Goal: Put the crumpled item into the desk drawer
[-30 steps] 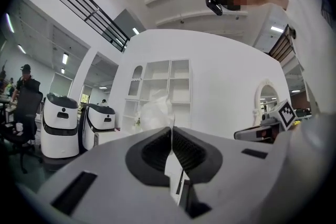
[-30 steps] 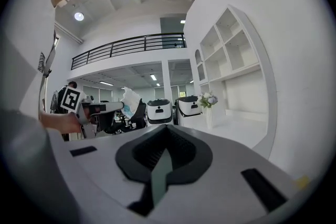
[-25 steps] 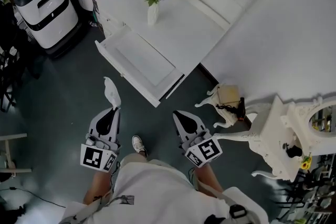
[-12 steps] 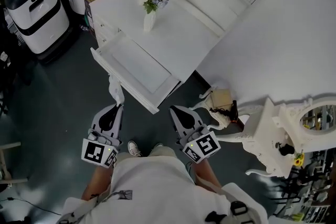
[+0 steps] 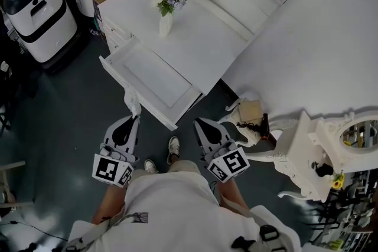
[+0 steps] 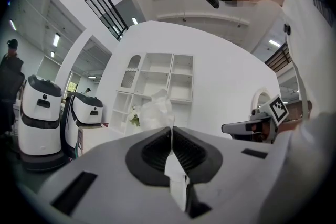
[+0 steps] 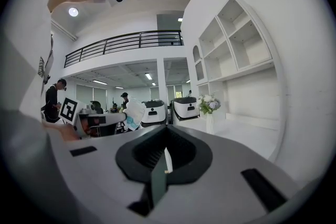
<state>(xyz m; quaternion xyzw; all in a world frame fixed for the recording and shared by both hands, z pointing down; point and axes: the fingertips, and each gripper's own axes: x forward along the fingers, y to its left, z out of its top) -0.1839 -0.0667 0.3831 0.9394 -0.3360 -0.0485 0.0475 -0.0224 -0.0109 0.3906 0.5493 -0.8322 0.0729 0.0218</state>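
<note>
Two ribbed black pads of your left tool (image 6: 171, 128) pinch the crumpled item (image 6: 157, 110), a thin, wrinkled white sheet. Its puffed end stands out past the tips, and a flat strip trails back between the pads, which only the left gripper view shows. From your head view, the item's long axis follows the tool's line, its far end just beside the front wall of the open drawer (image 5: 155, 71), a smooth white tray under the counter (image 5: 201, 26). Your right tool (image 7: 167, 127) is closed and holds nothing.
</note>
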